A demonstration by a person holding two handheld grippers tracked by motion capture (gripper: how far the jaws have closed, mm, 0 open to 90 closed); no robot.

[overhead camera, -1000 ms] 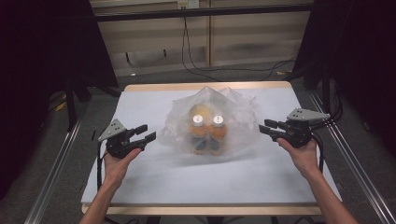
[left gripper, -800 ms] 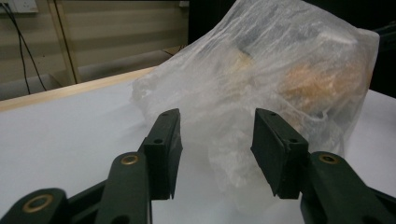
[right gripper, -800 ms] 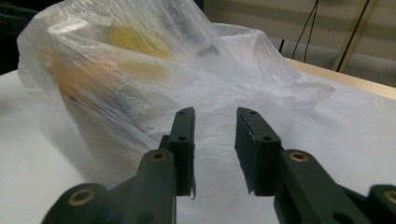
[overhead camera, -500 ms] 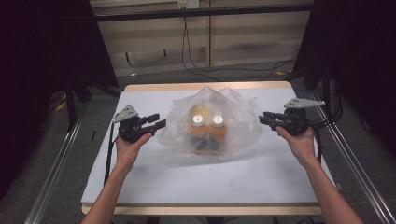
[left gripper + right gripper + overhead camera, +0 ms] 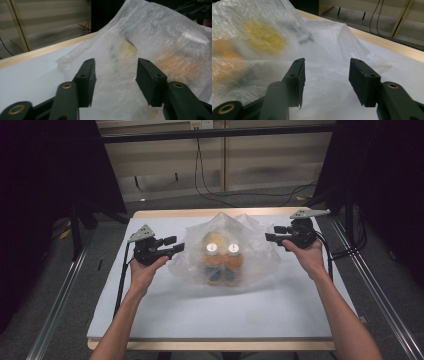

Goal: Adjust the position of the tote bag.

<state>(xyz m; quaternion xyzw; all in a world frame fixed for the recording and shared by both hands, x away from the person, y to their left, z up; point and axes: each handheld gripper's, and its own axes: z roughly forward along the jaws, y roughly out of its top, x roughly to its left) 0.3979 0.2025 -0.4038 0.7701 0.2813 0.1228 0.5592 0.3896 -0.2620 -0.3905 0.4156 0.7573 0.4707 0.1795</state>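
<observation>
Clear plastic bag (image 5: 225, 252) sits mid-counter (image 5: 210, 315), two white-capped orange bottles (image 5: 220, 260) upright inside. Left gripper (image 5: 176, 245) just beside the bag's left edge, fingers (image 5: 86, 80) spread, nothing between them. Right gripper (image 5: 270, 236) near the bag's right edge, fingers (image 5: 362, 80) spread likewise, bag film lying ahead of them.

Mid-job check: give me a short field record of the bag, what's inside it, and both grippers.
bag: clear plastic bag, crumpled, on the white table cover
contents: two bottles with white caps, orange below, side by side
left gripper: left gripper open, at the bag's left edge, jaws pointing at it
right gripper: right gripper open, at the bag's right edge
contact: cannot tell if either touches the plastic
</observation>
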